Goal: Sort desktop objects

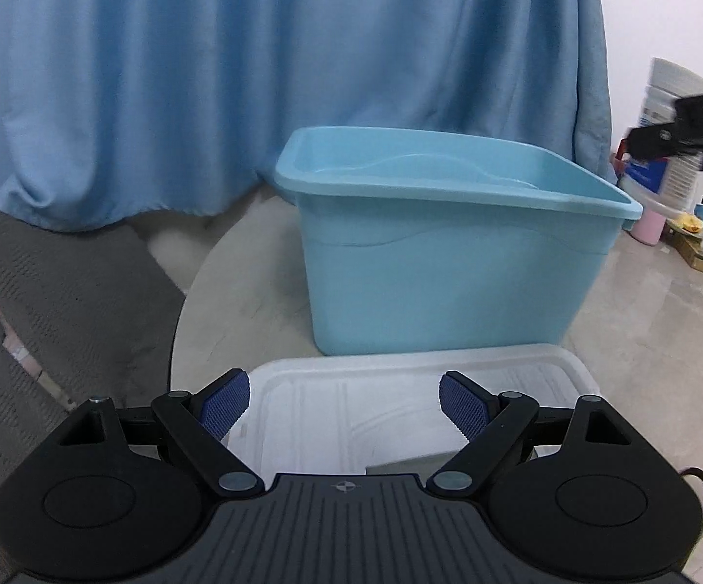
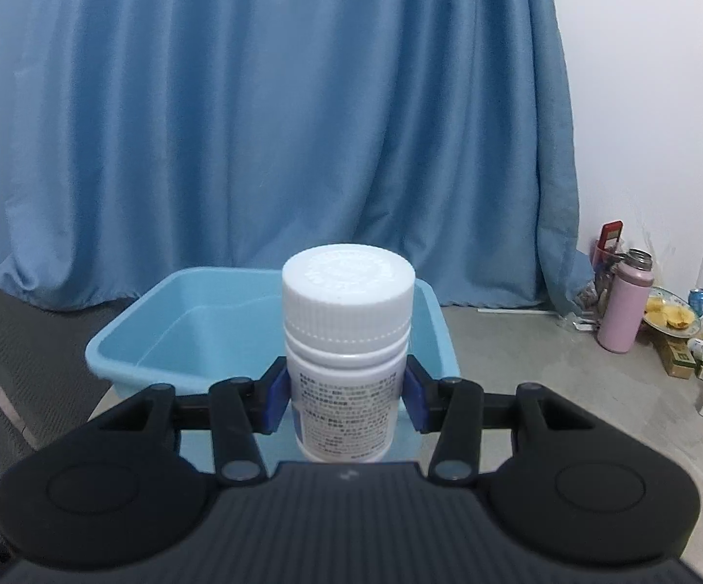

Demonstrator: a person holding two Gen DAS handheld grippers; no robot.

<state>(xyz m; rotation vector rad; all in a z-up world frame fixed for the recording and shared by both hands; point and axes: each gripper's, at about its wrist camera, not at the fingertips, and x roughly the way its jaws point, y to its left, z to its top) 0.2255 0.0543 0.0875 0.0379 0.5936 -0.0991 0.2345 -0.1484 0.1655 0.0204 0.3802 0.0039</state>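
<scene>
White pill bottle, one only, stands upright between the blue pads of the right gripper, which pinches its printed label; it has a ribbed white cap with embossed lettering on top, and hangs in front of and above one light blue tub; the left gripper is spread wide with nothing between its two blue pads, above one translucent white lid lying just beside that tub; a blue curtain hangs behind.
</scene>
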